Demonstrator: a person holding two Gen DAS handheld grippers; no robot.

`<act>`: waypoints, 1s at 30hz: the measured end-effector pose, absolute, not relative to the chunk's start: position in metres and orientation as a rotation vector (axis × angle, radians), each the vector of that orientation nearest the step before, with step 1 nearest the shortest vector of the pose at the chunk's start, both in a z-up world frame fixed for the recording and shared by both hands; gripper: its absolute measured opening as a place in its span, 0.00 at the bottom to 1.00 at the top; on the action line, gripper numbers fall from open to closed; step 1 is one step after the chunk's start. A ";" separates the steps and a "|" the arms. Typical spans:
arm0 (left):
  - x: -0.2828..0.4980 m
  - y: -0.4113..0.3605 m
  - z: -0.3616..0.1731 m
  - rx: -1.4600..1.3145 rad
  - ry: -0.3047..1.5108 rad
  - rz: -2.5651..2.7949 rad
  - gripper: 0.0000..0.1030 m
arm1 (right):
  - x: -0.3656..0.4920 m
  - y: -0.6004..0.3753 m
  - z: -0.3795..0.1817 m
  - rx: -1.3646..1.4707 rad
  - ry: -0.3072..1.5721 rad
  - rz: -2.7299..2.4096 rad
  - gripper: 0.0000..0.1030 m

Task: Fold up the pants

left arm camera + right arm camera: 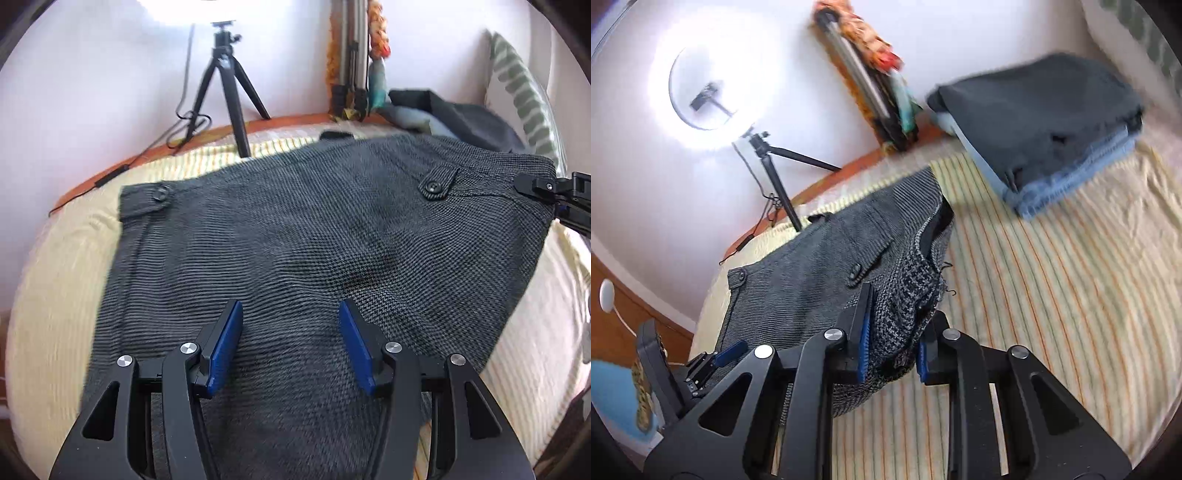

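Blue-padded jaws of the left gripper (291, 343) stand released and wide apart at 6 o'clock of the left view, hovering over the middle of the grey woven pants (295, 236), with no cloth between them. These pants lie spread across the striped bedsheet (55, 295), waistband toward 12 o'clock, button tabs at 10 and 2 o'clock. At 3 o'clock the right gripper (892, 343) meets the waistband corner; its own view shows the jaws clenched on a bunched fold of that corner, lifted off the sheet so the layer can be carried over. Judged from this, the fold is just beginning: one hand raises an edge while the other waits free, probably to pin or smooth the cloth. A stack of folded clothes (1045, 122) sits at 1 o'clock in the right view, well apart, likely finished items. A ring light (701, 81) on a tripod (775, 177) stands at 10 o'clock.
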State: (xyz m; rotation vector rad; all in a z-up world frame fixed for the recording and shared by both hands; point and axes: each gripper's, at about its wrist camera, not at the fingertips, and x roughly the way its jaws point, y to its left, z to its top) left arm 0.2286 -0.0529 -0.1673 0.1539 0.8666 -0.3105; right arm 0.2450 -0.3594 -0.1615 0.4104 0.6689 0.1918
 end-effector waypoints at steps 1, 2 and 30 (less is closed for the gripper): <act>0.227 -0.048 -0.164 0.145 0.861 -0.308 0.52 | 0.245 -0.354 -0.155 0.385 0.658 0.199 0.19; 0.224 -0.039 -0.157 0.129 0.850 -0.305 0.52 | 0.245 -0.349 -0.151 0.362 0.651 0.206 0.19; 0.190 0.193 -0.104 -0.325 0.695 0.013 0.53 | 0.226 -0.081 -0.115 -0.235 0.643 0.627 0.14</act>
